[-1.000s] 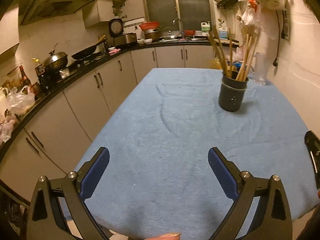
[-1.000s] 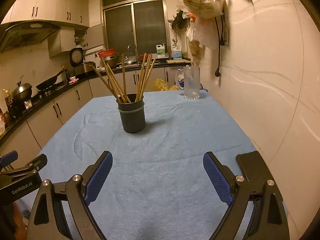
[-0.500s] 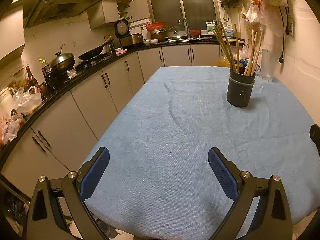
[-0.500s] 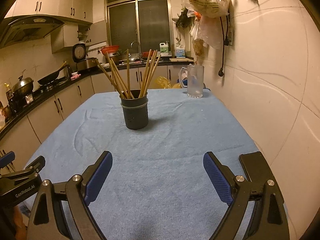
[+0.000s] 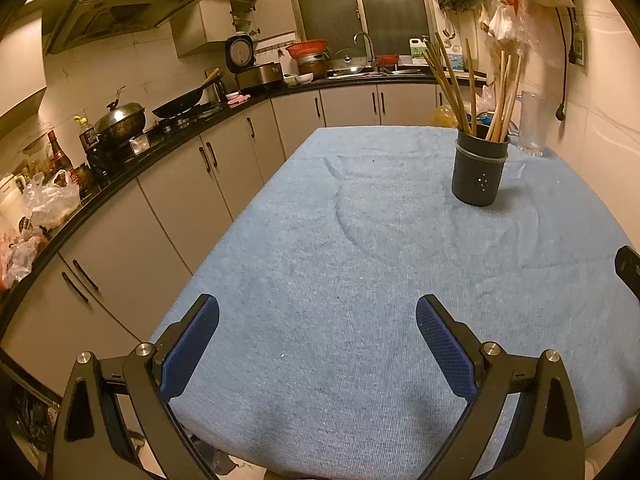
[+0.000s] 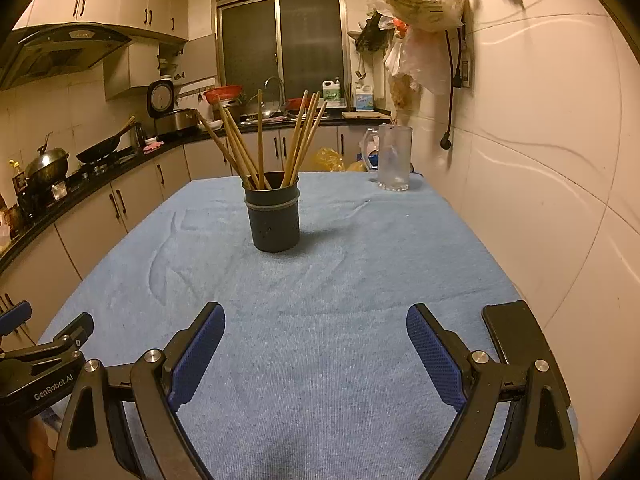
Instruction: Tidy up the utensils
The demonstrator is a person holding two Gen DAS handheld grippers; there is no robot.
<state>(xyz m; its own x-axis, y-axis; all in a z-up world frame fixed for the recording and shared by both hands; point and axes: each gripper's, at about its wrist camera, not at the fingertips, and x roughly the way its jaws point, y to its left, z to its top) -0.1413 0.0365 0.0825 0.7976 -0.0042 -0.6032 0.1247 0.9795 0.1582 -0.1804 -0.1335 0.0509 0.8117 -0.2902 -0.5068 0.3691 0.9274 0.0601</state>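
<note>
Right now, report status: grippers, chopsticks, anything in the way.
Left gripper open, empty. Right gripper open, empty. Chopsticks upright in dark holder on blue cloth. Path clear; black phone beside right fingers.

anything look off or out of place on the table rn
Nothing spilled or broken. The chopsticks splay loosely in the upright dark holder, the blue cloth has a few wrinkles, and a black flat object lies at its right edge. Both grippers are open, empty.

We've got our right gripper (image 6: 316, 338) wide open and empty over the blue cloth (image 6: 320, 280). Chopsticks (image 6: 260, 140) stand in the dark holder (image 6: 273, 216) ahead, a glass mug (image 6: 394, 158) beyond.
</note>
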